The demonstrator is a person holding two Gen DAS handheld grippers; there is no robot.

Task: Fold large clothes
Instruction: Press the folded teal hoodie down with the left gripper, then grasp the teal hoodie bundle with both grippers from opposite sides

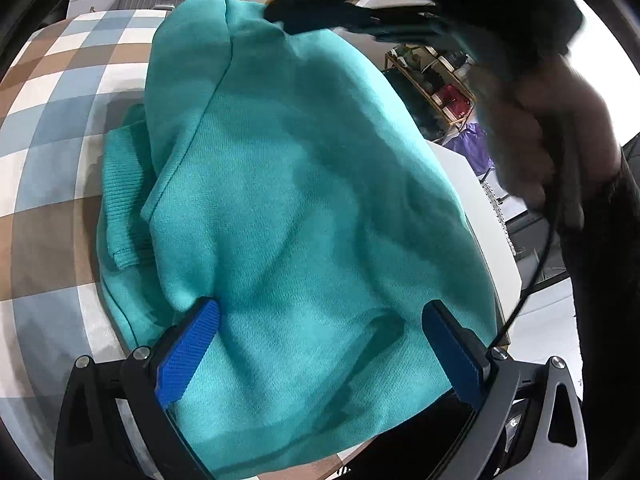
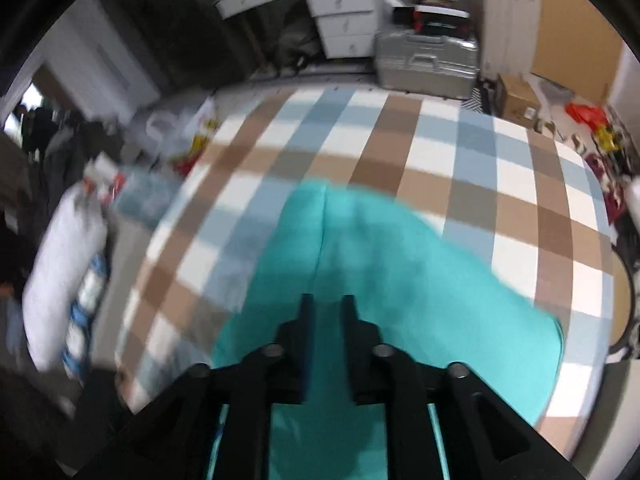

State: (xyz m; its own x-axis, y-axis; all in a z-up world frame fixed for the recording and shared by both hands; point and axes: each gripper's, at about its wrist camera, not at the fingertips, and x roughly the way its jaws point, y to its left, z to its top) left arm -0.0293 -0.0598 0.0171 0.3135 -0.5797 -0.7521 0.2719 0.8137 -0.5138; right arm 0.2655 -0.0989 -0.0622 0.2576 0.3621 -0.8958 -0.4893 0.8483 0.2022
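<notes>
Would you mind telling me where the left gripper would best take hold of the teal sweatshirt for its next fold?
Probably the ribbed cuff of the teal sweatshirt, coming from the checked cover on the left. It pokes out beyond the folded body as a free, thin edge. The left gripper, jaws wide, hangs over flat cloth that offers no edge.

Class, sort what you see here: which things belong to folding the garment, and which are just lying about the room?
Belongs to the job:
teal sweatshirt
checked bed cover

Lying about:
silver suitcase
white drawers
cardboard box
wooden shelf rack
</notes>
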